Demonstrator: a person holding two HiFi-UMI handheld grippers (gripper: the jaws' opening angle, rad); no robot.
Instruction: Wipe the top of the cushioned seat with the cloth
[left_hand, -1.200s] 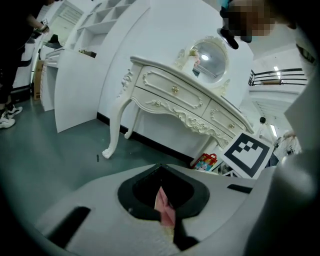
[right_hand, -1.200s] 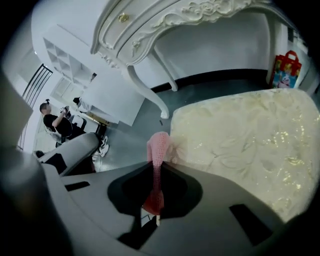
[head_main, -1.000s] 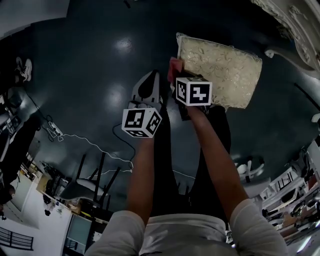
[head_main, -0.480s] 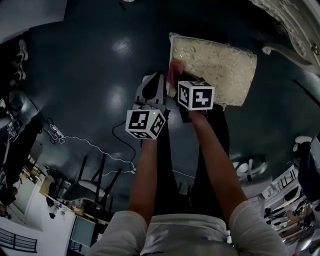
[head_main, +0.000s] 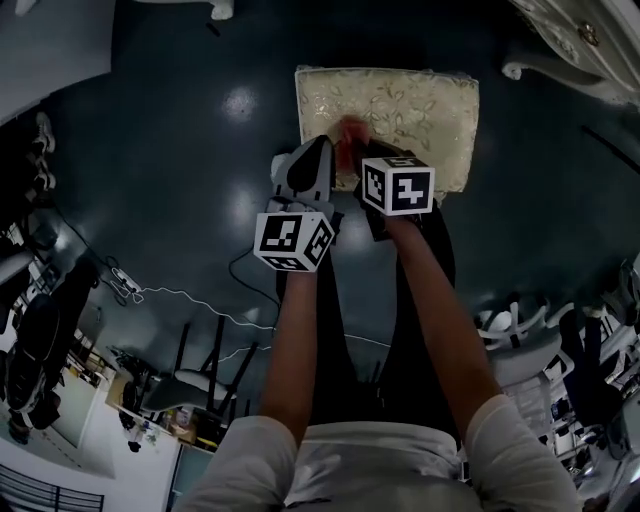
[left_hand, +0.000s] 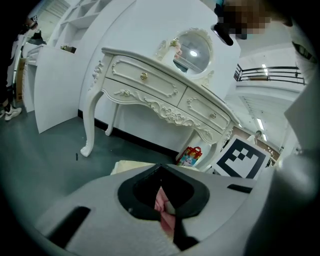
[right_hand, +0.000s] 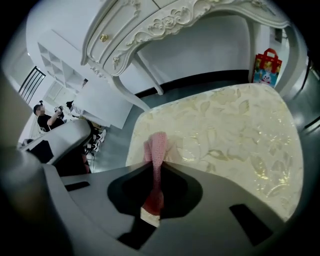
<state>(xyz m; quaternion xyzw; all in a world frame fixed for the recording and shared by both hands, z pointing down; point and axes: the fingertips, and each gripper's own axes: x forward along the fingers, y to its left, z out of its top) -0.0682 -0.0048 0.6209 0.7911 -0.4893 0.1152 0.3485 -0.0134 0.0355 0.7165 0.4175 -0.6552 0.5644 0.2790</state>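
The dark glossy floor (head_main: 150, 120) fills most of the head view. At about 1 o'clock from the person stands a white carved desk (left_hand: 165, 95), seen best in the left gripper view.

In front of it, at 12 o'clock from the arms, sits the cushioned seat (head_main: 420, 105), its pale leaf-patterned top bare except at the near-left edge.

The left tool (left_hand: 161, 172) and the right tool (right_hand: 155, 167) are side by side at that edge, about 7 o'clock on the seat top. Each has its jaws closed on a fold of the pink cloth (right_hand: 156, 145). The cloth bunches upward beyond the right tool's jaws, on or just over the fabric.

By my reading the wipe is barely begun. The cloth covers only that near-left patch, and the broad stretch toward 12 and 3 o'clock is yet to be passed over. No mark shows which parts are already clean.
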